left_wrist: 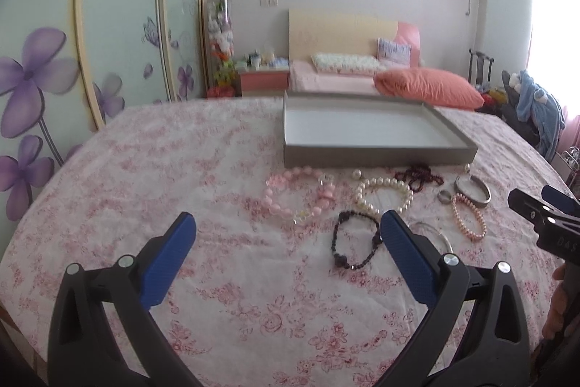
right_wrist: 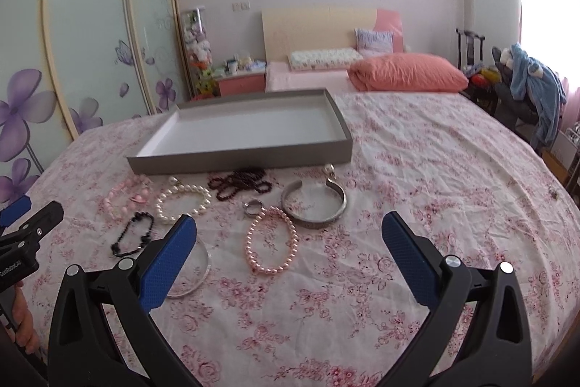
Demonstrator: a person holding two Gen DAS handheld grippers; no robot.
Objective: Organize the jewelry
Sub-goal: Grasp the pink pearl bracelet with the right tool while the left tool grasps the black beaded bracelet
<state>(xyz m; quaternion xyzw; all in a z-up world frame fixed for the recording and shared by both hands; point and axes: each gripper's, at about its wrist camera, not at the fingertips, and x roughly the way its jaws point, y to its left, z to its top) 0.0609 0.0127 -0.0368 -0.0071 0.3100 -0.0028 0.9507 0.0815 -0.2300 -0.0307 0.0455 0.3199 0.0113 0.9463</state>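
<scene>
An empty grey tray (left_wrist: 377, 157) (right_wrist: 239, 158) lies on the floral cloth. In front of it lie a pink bead bracelet (left_wrist: 286, 182) (right_wrist: 112, 205), a white pearl bracelet (left_wrist: 384, 183) (right_wrist: 183, 188), a dark red bead string (left_wrist: 418, 175) (right_wrist: 239, 184), a black bead bracelet (left_wrist: 340, 238) (right_wrist: 132, 234), a silver cuff (left_wrist: 482, 194) (right_wrist: 313, 213), a ring (left_wrist: 444, 196) (right_wrist: 253, 205), a pink pearl bracelet (left_wrist: 469, 218) (right_wrist: 270, 238) and a clear bangle (left_wrist: 440, 234) (right_wrist: 203, 272). My left gripper (left_wrist: 288, 223) is open and empty before the black bracelet. My right gripper (right_wrist: 290, 223) is open and empty before the pink pearl bracelet.
The cloth covers a round-edged surface (right_wrist: 435, 205). Beyond it stand a bed with an orange pillow (left_wrist: 427, 87), a bedside table (left_wrist: 264, 78), wardrobe doors with purple flowers (left_wrist: 36, 78) and a chair with blue clothes (right_wrist: 529, 86).
</scene>
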